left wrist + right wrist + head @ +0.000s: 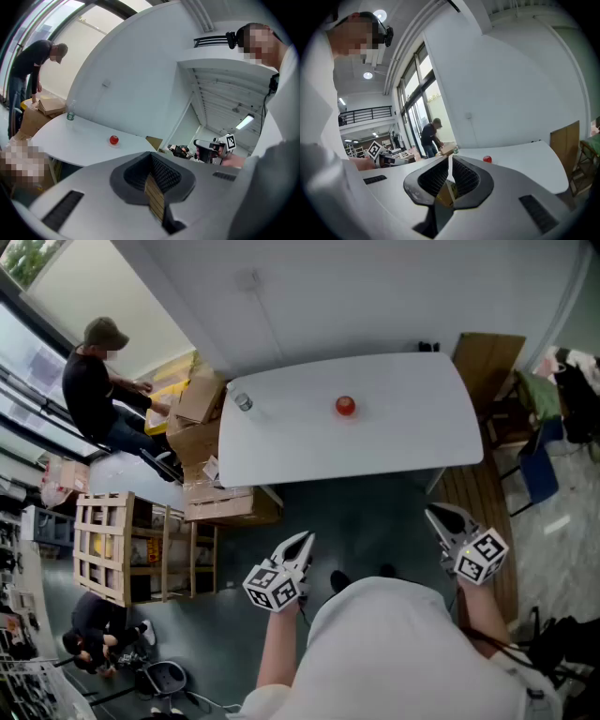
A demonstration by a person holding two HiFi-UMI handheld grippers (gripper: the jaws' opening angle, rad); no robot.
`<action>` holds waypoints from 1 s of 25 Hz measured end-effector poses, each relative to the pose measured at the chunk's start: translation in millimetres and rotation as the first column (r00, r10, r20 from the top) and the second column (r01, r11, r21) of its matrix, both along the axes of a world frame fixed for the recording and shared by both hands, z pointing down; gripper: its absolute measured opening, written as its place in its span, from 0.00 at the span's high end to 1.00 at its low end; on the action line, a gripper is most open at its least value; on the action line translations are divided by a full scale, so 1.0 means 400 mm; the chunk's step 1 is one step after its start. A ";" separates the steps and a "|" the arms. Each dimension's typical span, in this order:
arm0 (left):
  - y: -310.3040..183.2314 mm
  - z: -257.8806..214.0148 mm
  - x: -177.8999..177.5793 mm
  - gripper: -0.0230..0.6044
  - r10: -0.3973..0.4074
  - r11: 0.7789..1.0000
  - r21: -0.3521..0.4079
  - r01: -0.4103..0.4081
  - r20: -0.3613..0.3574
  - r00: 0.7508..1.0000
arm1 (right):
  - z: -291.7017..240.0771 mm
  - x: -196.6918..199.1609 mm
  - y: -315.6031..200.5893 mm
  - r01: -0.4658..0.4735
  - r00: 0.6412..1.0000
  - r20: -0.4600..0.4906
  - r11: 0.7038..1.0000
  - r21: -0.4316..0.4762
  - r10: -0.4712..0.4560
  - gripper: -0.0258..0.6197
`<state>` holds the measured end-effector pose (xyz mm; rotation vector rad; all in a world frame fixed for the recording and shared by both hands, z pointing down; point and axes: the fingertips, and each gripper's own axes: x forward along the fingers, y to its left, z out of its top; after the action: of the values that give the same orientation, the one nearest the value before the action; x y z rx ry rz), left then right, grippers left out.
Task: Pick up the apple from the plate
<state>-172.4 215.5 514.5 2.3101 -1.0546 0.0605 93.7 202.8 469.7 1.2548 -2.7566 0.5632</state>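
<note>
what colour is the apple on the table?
The apple is red. It shows best in the head view.

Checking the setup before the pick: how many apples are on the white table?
1. The red apple sits near the middle of the white table. The tabletop shows in full, so none seems hidden.
</note>
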 end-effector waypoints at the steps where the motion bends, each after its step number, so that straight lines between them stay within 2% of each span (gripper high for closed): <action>1: 0.000 -0.001 0.000 0.96 0.000 1.000 0.000 0.000 -0.001 1.000 | 0.000 -0.001 0.001 0.001 1.000 0.000 1.000 -0.001 -0.001 0.88; 13: 0.001 0.004 0.014 0.96 -0.003 1.000 -0.002 0.003 0.007 1.000 | 0.007 0.007 0.004 0.021 1.000 -0.001 1.000 0.000 -0.021 0.88; 25: 0.018 0.008 0.060 0.96 -0.024 1.000 -0.012 0.024 0.017 1.000 | 0.029 0.030 0.018 0.073 0.997 0.022 0.996 -0.046 -0.072 0.88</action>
<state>-148.4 222.8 517.5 2.2892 -1.0874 0.0766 105.7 210.2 481.3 1.1408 -2.7754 0.6336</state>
